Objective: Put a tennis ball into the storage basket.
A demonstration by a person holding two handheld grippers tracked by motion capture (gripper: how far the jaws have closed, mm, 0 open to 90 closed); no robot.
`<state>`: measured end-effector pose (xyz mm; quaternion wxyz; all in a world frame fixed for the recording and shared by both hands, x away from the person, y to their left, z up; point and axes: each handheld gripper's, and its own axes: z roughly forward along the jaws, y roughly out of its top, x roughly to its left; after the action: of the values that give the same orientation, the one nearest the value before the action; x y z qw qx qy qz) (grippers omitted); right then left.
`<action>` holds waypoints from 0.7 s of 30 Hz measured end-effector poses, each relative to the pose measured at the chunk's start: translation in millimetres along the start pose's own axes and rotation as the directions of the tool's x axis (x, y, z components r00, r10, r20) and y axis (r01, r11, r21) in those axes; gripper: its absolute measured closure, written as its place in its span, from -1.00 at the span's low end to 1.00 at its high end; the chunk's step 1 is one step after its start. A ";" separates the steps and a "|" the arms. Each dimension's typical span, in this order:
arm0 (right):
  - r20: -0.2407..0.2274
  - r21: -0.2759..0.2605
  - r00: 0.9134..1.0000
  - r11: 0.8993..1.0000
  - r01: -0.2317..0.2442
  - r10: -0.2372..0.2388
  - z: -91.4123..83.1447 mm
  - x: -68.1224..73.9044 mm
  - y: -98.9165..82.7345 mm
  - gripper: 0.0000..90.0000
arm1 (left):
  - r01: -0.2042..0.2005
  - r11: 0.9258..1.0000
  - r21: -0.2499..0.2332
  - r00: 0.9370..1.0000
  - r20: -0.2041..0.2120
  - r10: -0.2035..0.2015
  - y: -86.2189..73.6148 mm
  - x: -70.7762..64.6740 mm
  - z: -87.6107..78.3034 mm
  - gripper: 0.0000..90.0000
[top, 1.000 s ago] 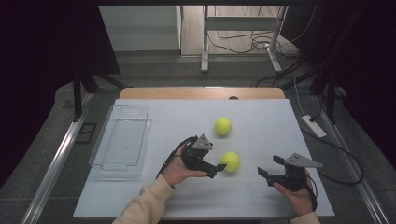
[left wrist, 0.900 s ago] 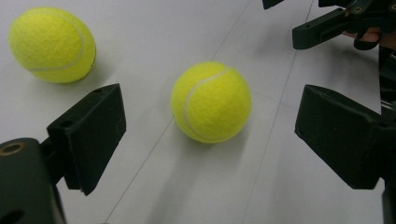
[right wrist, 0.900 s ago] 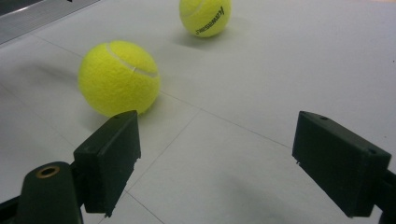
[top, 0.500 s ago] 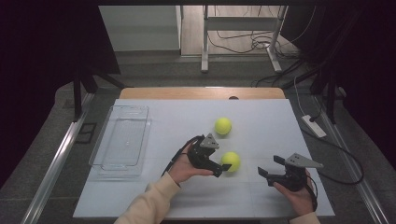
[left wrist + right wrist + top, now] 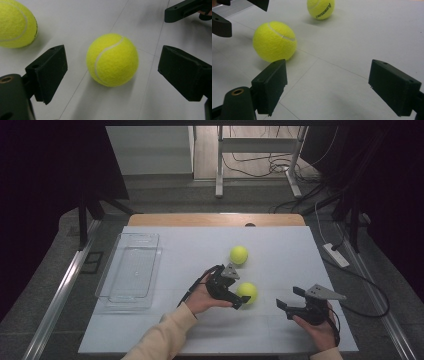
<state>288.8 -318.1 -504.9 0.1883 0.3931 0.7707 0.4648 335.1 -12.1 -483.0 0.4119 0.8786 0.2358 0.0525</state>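
Left gripper sits near the middle of the bench, a bit toward the near edge, jaws spread wide on either side of the near tennis ball. In the left gripper view that ball lies on the bench surface between the two black jaws, clear gaps on both sides, no contact, nothing gripped. Ball rests on the white top, white seam facing up.

Far tennis ball lies farther toward the far edge, roughly bench centre, near the first ball but apart from it. Same ball shows at the upper left corner of the left gripper view, and at the top of the right gripper view with black print on it.

Right gripper is held near the bench's near right corner, jaws wide open, holding nothing, aimed toward the near tennis ball. In the right gripper view that ball sits beyond the left-hand jaw, not between the jaws; bare bench surface lies between them. Left gripper's jaw tips show at that view's upper left.

Clear plastic tray sits along the bench's left edge, well apart from both balls. Person's left hand wraps the left gripper, right hand the right.
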 end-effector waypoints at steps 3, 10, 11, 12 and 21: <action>0.000 0.000 1.000 1.000 0.000 0.000 0.0 0.0 0.0 -0.66 | -0.003 1.000 0.011 1.000 0.006 0.003 1.0 0.4 4.8 -0.78; 0.003 0.002 1.000 1.000 0.000 0.000 0.0 -0.3 -0.1 -0.66 | 0.001 1.000 0.031 1.000 0.020 -0.001 3.2 3.5 12.6 -0.78; 0.003 0.003 1.000 1.000 0.000 0.000 0.0 -0.4 -0.1 -0.66 | 0.005 1.000 0.029 1.000 0.023 -0.006 3.4 3.5 13.7 -0.78; 0.002 0.003 1.000 1.000 0.001 -0.001 0.1 -0.3 -0.2 -0.66 | 0.007 1.000 0.029 1.000 0.028 -0.008 3.5 3.8 15.0 -0.78; 0.003 0.003 1.000 1.000 0.002 -0.002 0.1 -0.6 -0.4 -0.66 | 0.006 0.998 0.060 0.999 0.044 -0.008 3.6 3.3 29.5 -0.79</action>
<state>289.0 -318.6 -505.3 0.1894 0.3934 0.7716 0.4627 347.8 -33.2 -500.0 0.3906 0.8907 0.2313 0.0247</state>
